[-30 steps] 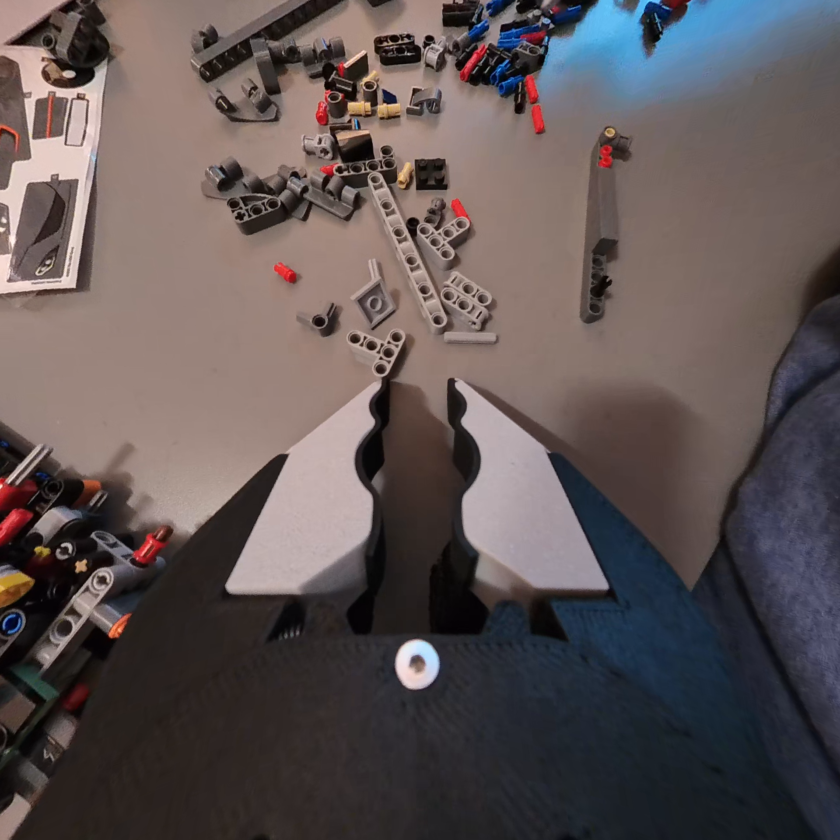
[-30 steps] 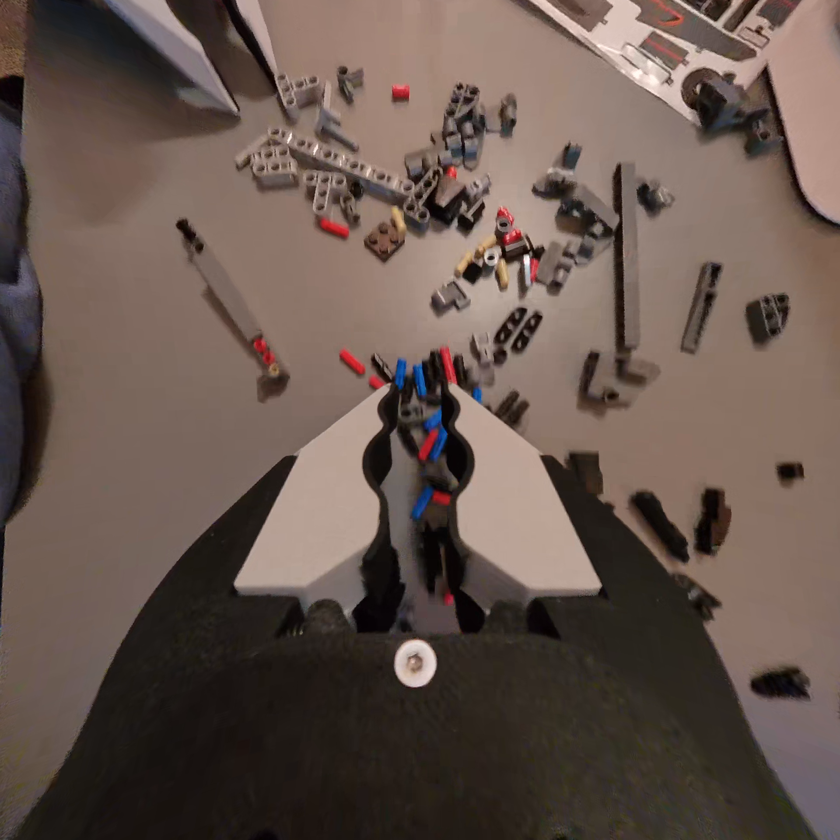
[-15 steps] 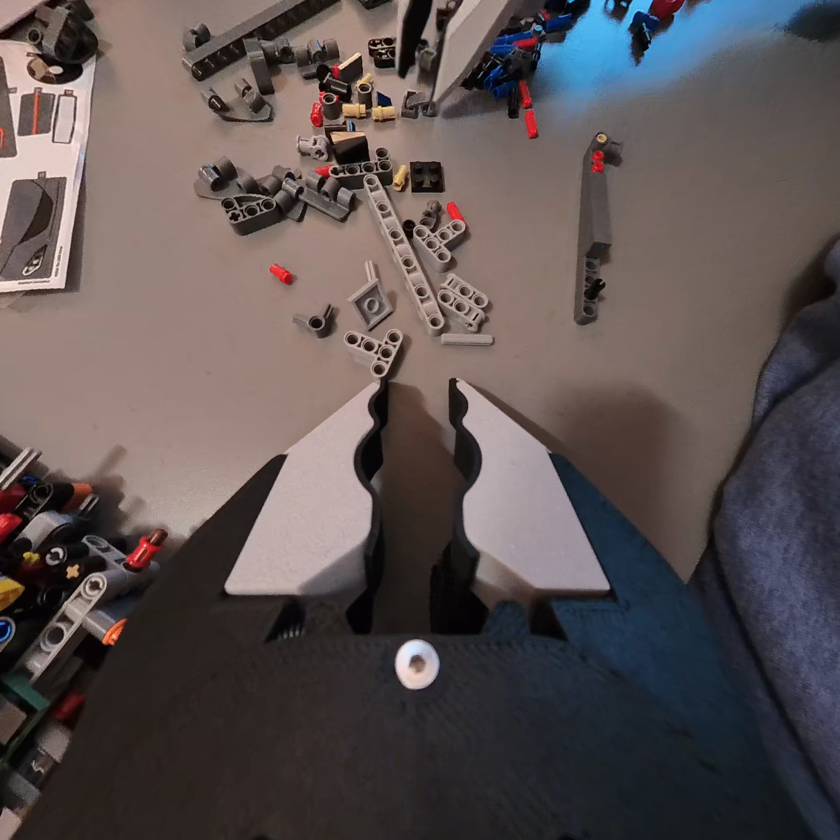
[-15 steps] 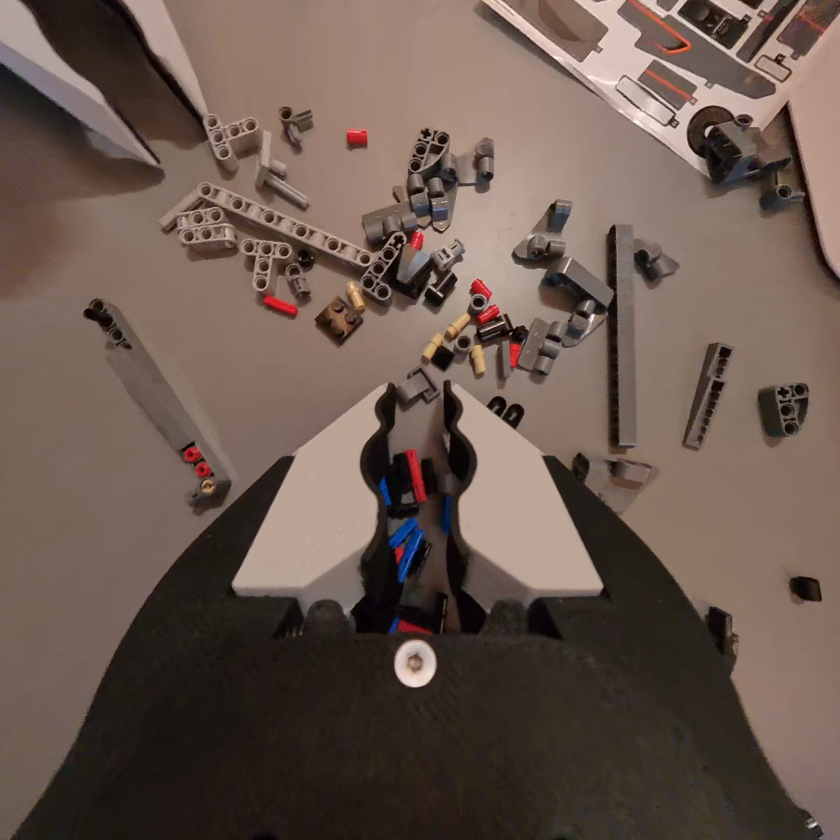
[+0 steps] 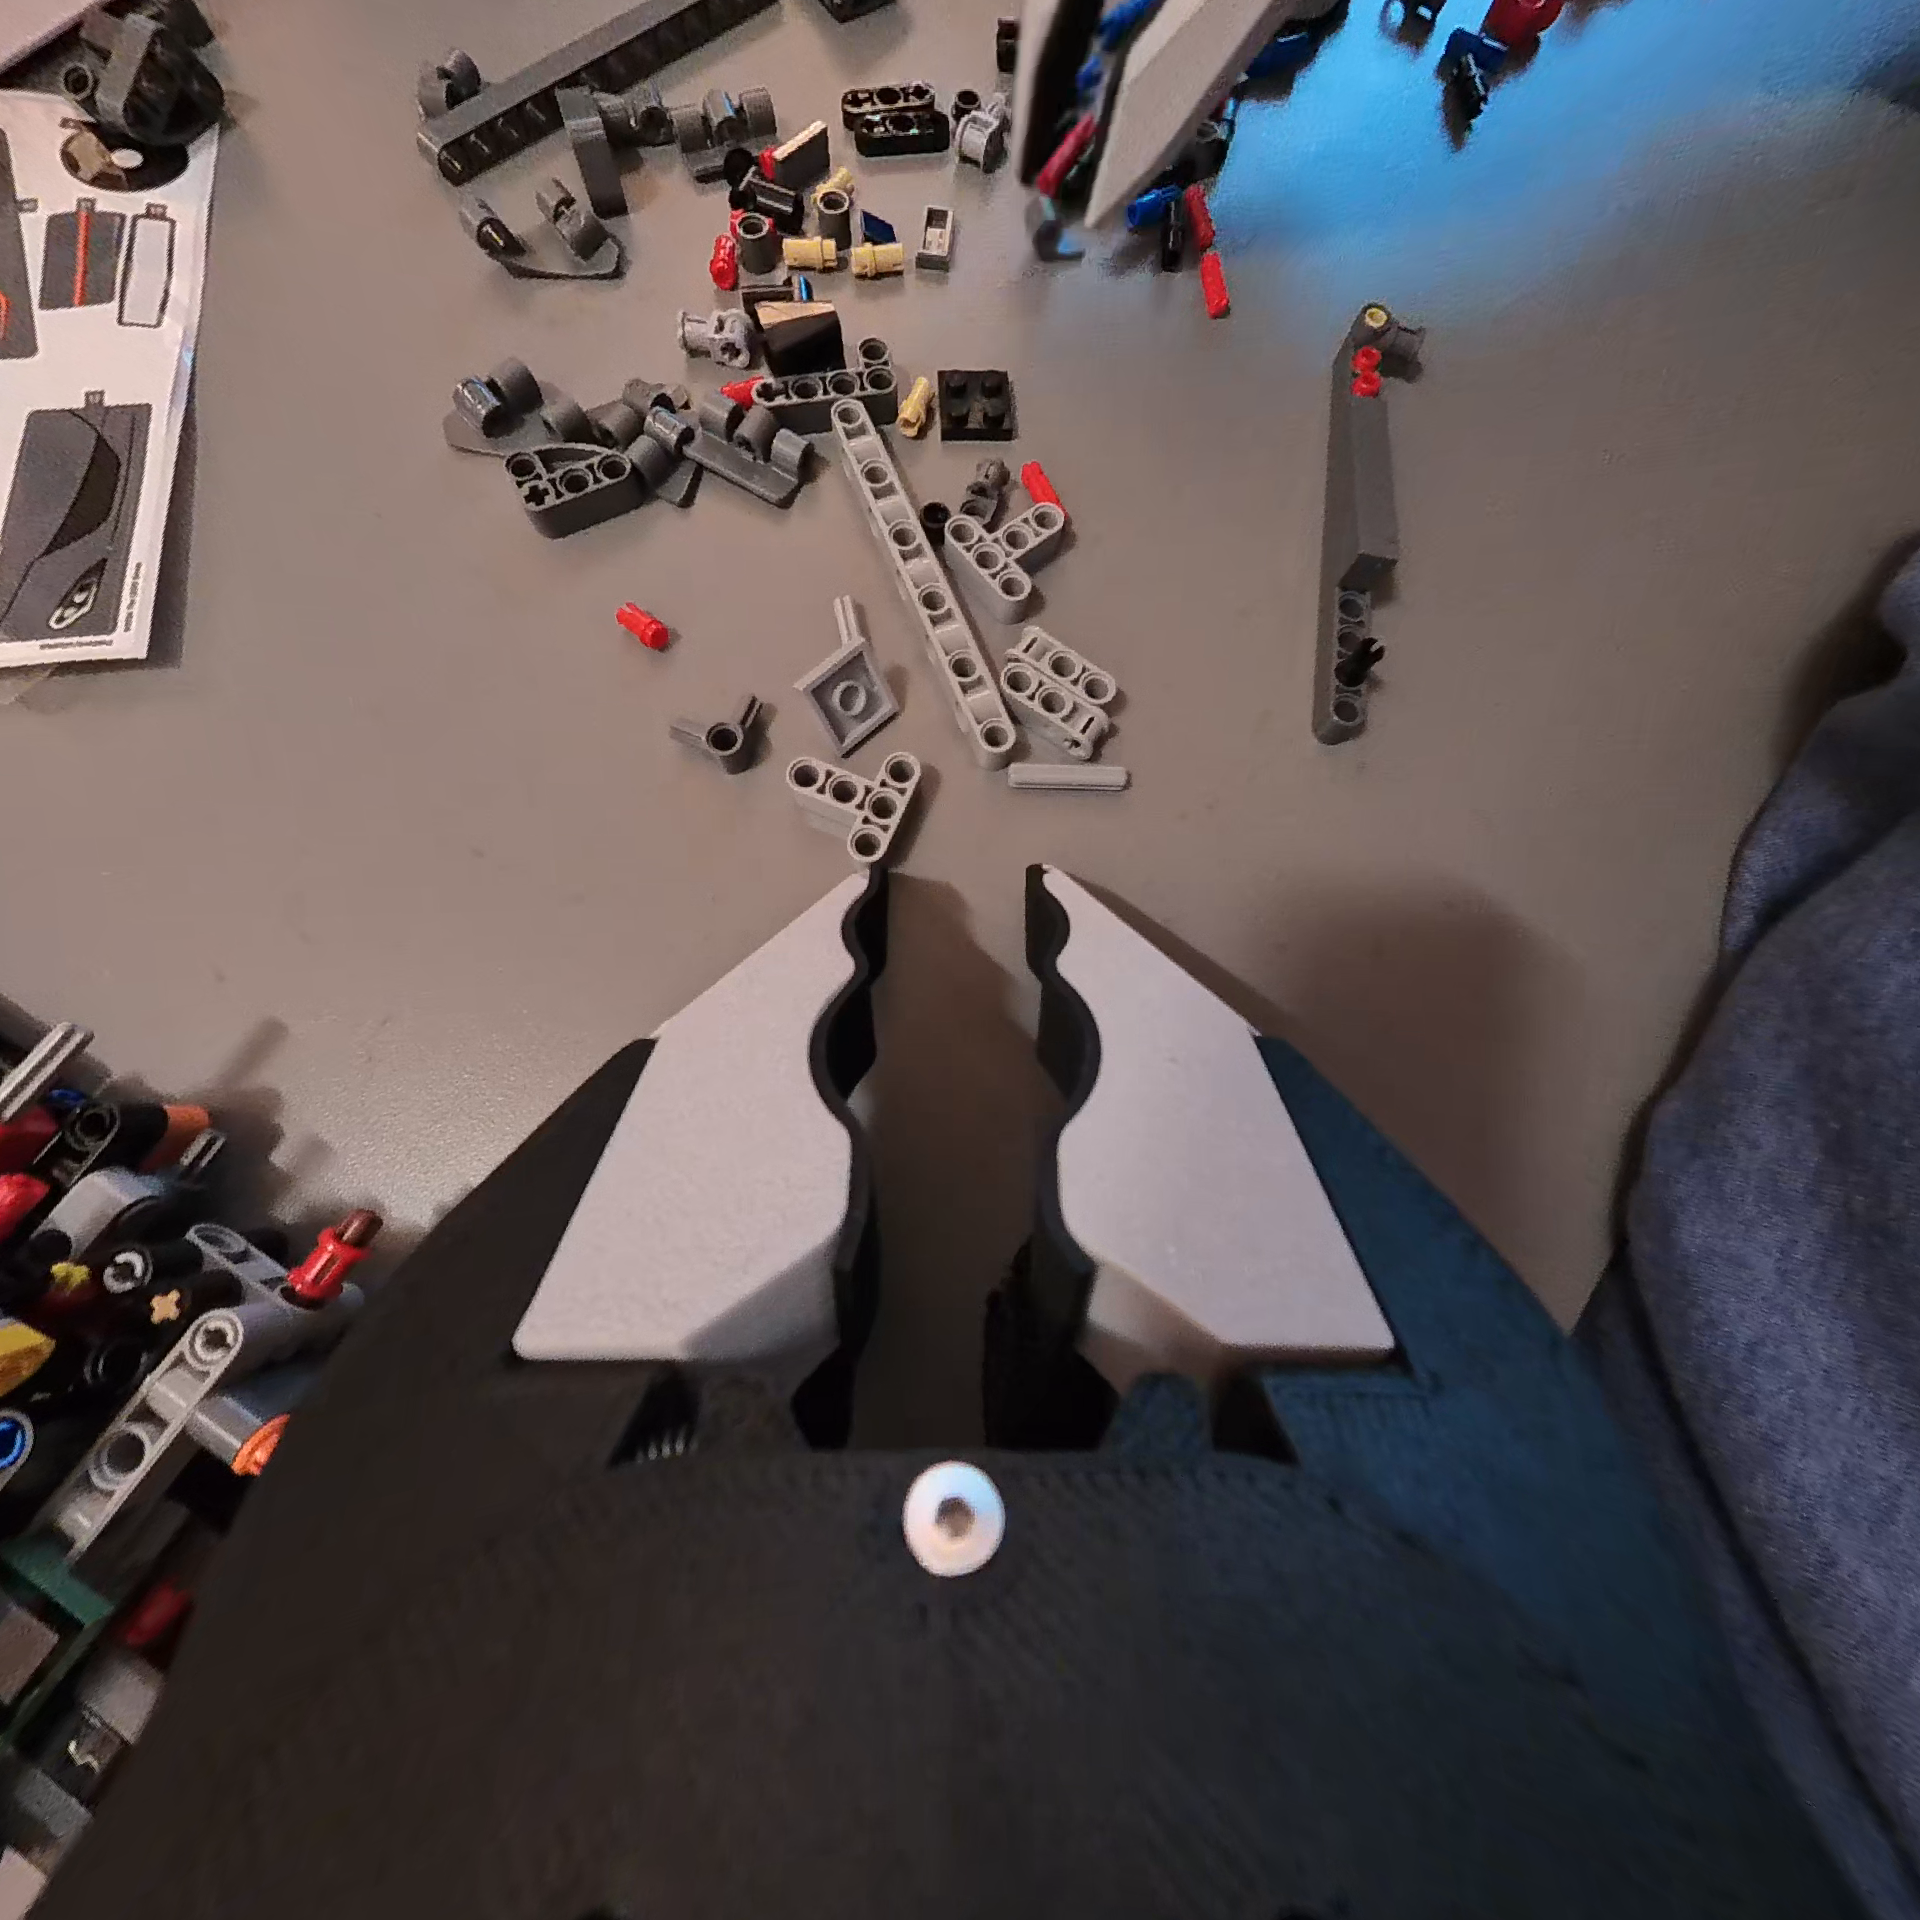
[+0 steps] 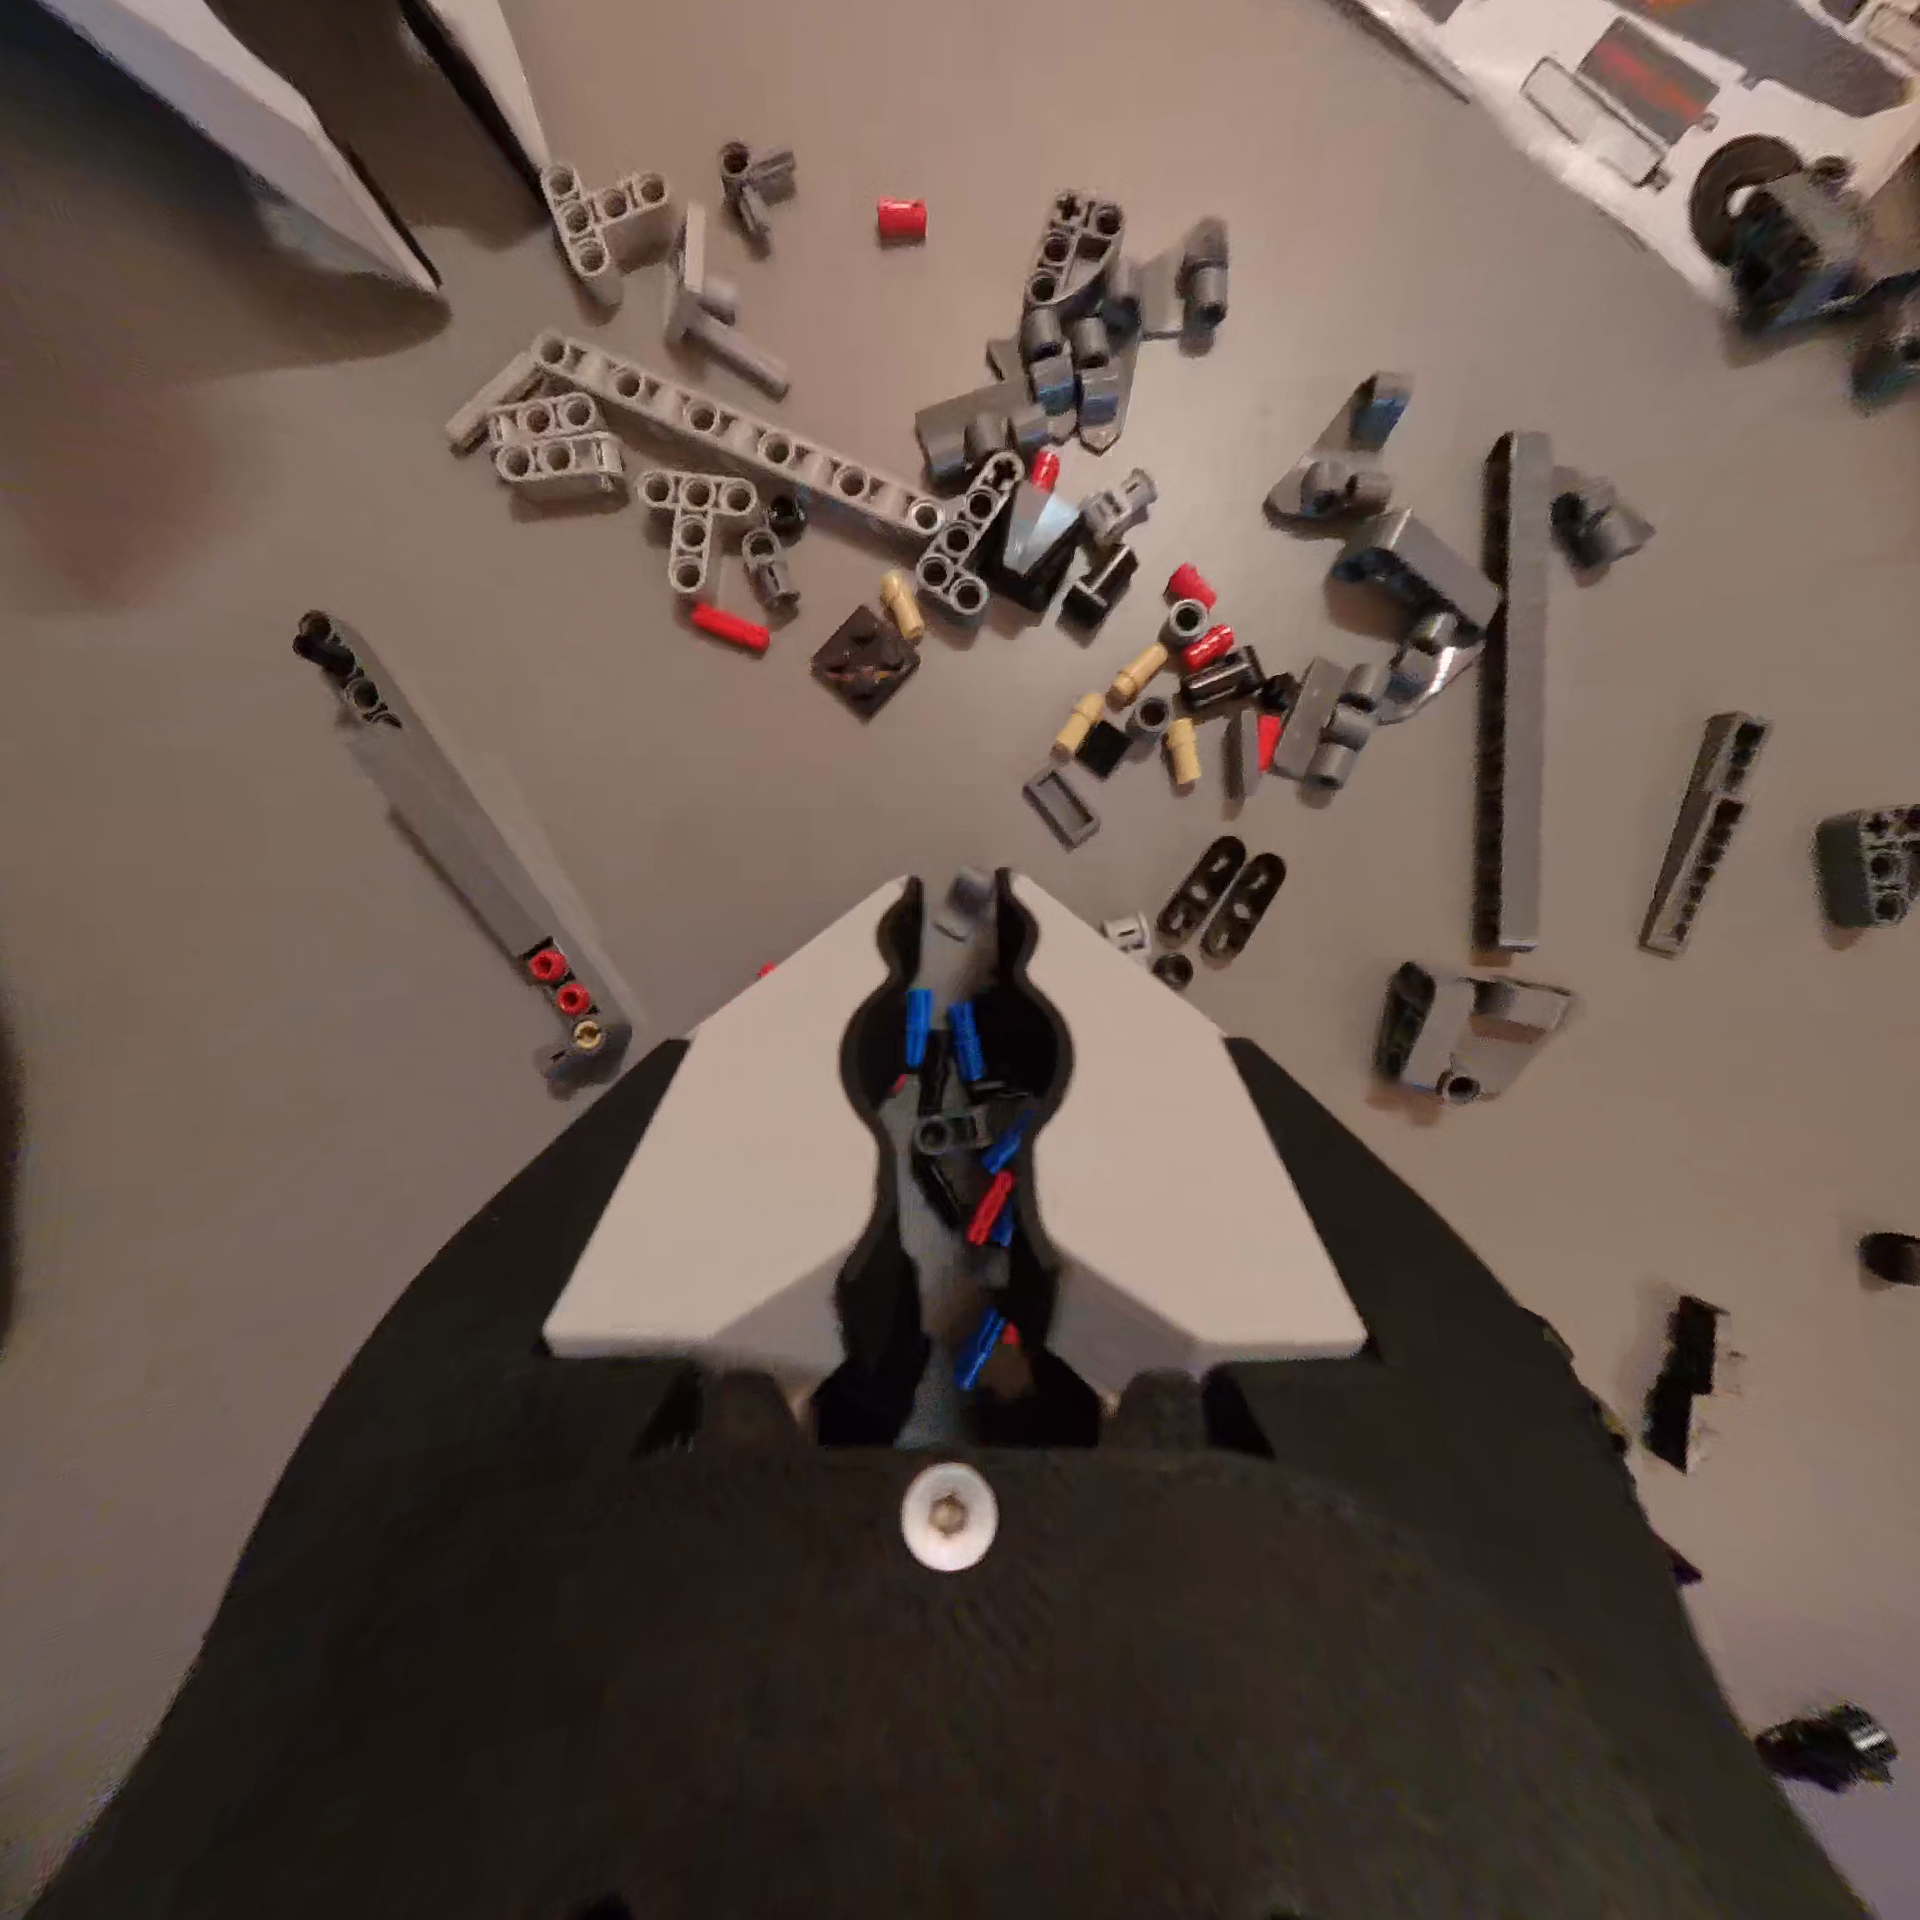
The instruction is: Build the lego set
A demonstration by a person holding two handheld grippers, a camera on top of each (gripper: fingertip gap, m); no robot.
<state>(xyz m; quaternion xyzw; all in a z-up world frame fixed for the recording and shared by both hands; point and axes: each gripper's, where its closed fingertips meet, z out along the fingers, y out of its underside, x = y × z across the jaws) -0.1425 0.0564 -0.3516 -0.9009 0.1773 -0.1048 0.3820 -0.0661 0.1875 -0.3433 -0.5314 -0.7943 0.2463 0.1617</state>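
Observation:
My left gripper [image 5: 958, 883] is open and empty, low over the grey table [image 5: 312, 831]. A light grey T-shaped beam [image 5: 857, 805] lies just past its left fingertip. My right gripper [image 6: 958, 888] has its jaws drawn in around a small grey piece [image 6: 968, 896] at the fingertips. Blue, red and black pins [image 6: 977, 1122] lie on the table under its gap. A long light grey beam [image 6: 727, 426] and a dark grey panel assembly [image 6: 468, 831] with red pins lie on the table. The right gripper's fingers [image 5: 1164, 104] show at the top of the left wrist view.
Loose grey, black, red and tan parts [image 5: 810, 343] are scattered across the table. A pile of mixed parts [image 5: 114, 1351] sits at the lower left. A sticker sheet [image 5: 83, 416] lies at the left, blue fabric [image 5: 1818, 1195] at the right. A long dark beam [image 6: 1512, 686] lies to the right. Spacing between my two grippers at the tips: around 15 cm.
My right gripper moved forward off the pin pile to the small grey piece, and its jaws narrowed around it. My left gripper stayed open and hardly moved.

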